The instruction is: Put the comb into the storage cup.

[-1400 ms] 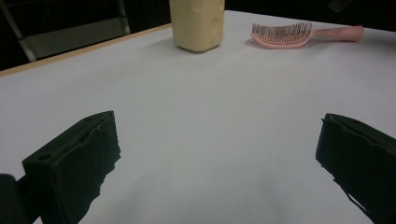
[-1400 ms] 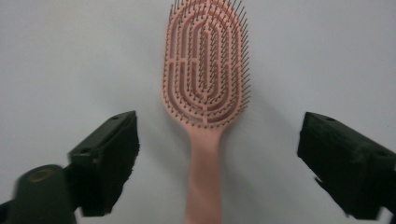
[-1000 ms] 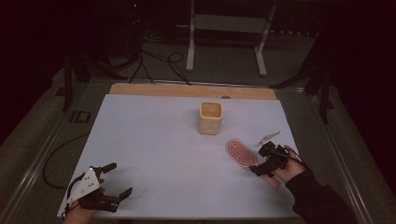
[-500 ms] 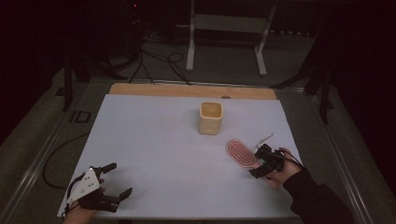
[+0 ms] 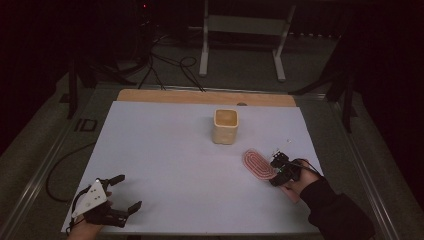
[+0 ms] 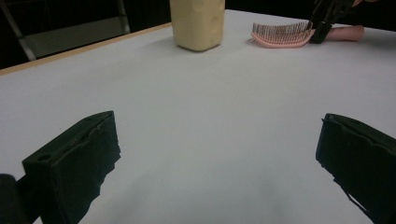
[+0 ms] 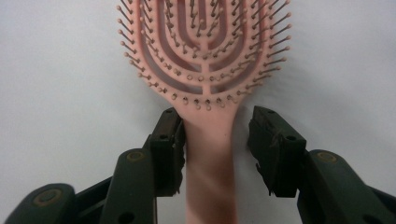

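Now the hairbrush (image 7: pixel 205 60), lying bristles-up right of the cup (image 5: pixel 225 126), is straddled at its handle by the right gripper (image 7: pixel 215 149), jaws just closing, one pad touching, not yet clamped, for lifting; left gripper (image 6: pixel 215 168) is held open, idle.

A pale yellow cup (image 5: pixel 225 126) stood upright near the back middle of the white table (image 5: pixel 165 160). A strip of bare wood (image 5: pixel 200 96) ran along the table's far edge. Behind the table, on the dark floor, black cables (image 5: pixel 170 67) lay looped beside a grey metal stand (image 5: pixel 242 30).
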Motion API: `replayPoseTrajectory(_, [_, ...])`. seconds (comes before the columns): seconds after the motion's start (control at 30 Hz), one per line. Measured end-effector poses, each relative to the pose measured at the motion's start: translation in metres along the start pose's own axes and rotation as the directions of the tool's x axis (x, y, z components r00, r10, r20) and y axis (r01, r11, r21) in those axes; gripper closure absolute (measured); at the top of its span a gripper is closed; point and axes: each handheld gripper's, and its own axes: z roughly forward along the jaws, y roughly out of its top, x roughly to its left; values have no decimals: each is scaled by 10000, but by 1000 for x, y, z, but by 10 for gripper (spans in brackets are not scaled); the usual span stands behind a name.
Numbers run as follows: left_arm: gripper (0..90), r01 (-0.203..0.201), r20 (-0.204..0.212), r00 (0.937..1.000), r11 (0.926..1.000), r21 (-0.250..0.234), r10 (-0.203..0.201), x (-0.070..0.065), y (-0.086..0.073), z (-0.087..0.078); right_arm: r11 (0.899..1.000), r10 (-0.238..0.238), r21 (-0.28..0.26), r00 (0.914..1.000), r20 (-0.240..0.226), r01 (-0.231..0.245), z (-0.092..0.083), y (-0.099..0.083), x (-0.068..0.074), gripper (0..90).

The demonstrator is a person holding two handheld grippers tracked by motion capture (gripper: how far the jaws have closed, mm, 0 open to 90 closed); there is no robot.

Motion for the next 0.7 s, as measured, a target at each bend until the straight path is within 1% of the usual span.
replayPoseTrajectory(0.13, [0, 13, 7, 10000, 10000, 26, -13, 0, 0, 0, 9998, 51, 167, 9999, -131, -48, 0, 2, 1, 603])
replayPoseTrajectory(0.17, [0, -2, 7, 10000, 10000, 19, 2, 0, 0, 0, 9998, 51, 190, 9998, -202, -47, 0, 3, 1, 631])
replayPoseTrajectory(0.2, [0, -5, 2, 10000, 10000, -6, 5, 0, 0, 0, 9994, -134, 323, 9996, -243, 142, 0, 4, 2, 665])
replayPoseTrajectory(0.27, [0, -13, 10, 10000, 10000, 24, 13, 0, 0, 0, 9992, -144, 359, 9996, -228, 153, 0, 5, 3, 668])
replayPoseTrajectory(0.33, [0, 16, 5, 10000, 10000, 30, -17, 0, 0, 0, 9984, -205, 522, 9996, -217, 216, 0, 7, 3, 673])
replayPoseTrajectory(0.53, [0, 15, 27, 10000, 10000, 31, -15, 0, -1, 0, 9984, -115, 559, 9999, -45, 117, 1, 7, 6, 684])
replayPoseTrajectory(0.57, [0, 4, 20, 10000, 10000, 19, -4, 0, 0, 0, 9983, -211, 551, 9998, 30, 209, 1, 7, 6, 687])
replayPoseTrajectory(0.6, [0, 3, 32, 10000, 10000, 23, -4, 0, 0, 0, 9987, -181, 477, 9998, 61, 178, 1, 6, 8, 691])
replayPoseTrajectory(0.7, [0, 50, 20, 10000, 10000, 49, -51, 0, -1, 0, 9985, -231, 509, 9994, 246, 218, 1, 6, 10, 697])
